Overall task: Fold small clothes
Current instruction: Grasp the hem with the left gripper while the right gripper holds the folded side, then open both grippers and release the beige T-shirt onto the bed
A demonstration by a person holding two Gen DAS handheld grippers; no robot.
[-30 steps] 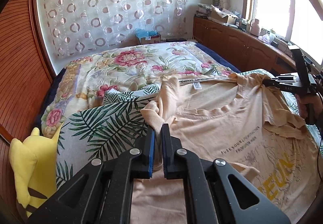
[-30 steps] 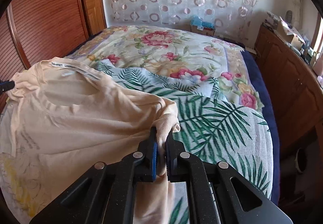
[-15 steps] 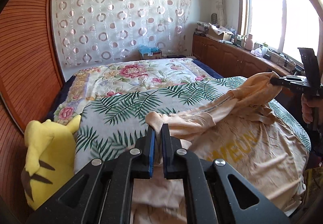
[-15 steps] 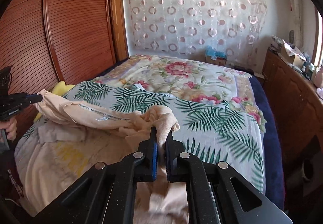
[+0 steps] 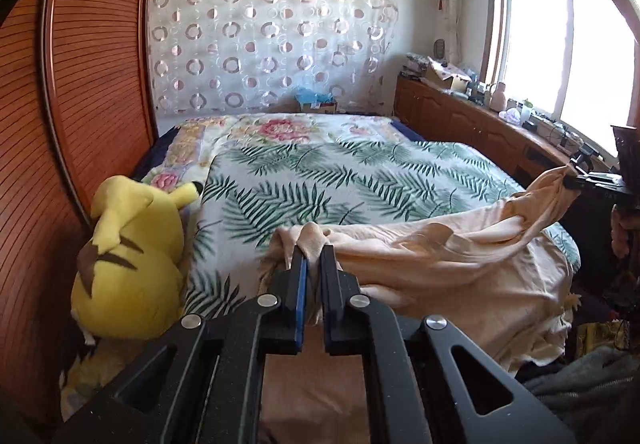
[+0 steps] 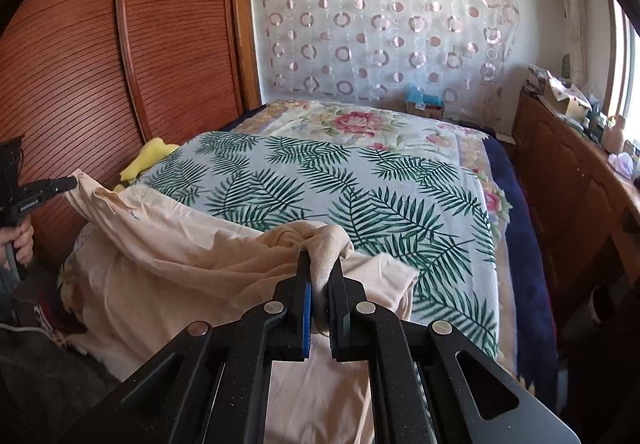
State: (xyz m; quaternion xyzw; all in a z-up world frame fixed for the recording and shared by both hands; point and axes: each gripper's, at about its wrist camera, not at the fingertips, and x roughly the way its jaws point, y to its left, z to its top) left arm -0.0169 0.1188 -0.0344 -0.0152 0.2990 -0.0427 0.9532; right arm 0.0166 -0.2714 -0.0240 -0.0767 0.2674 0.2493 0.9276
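A peach T-shirt hangs slack between both grippers at the near edge of the bed, its body draped over the bed's front. My left gripper is shut on a bunched corner of the shirt. My right gripper is shut on the opposite bunched corner. In the left wrist view the right gripper shows at the far right, pinching the cloth. In the right wrist view the left gripper shows at the far left, a hand on its grip.
The bed carries a palm-leaf sheet over a floral quilt. A yellow plush toy lies at the bed's left side against a wooden wardrobe. A cluttered wooden cabinet runs under the window on the right. Dark clothing sits below the bed's front.
Both grippers have pulled back toward the bed's near edge, dragging the shirt with them. The shirt went from lying spread on the bed to hanging bunched over the front edge.
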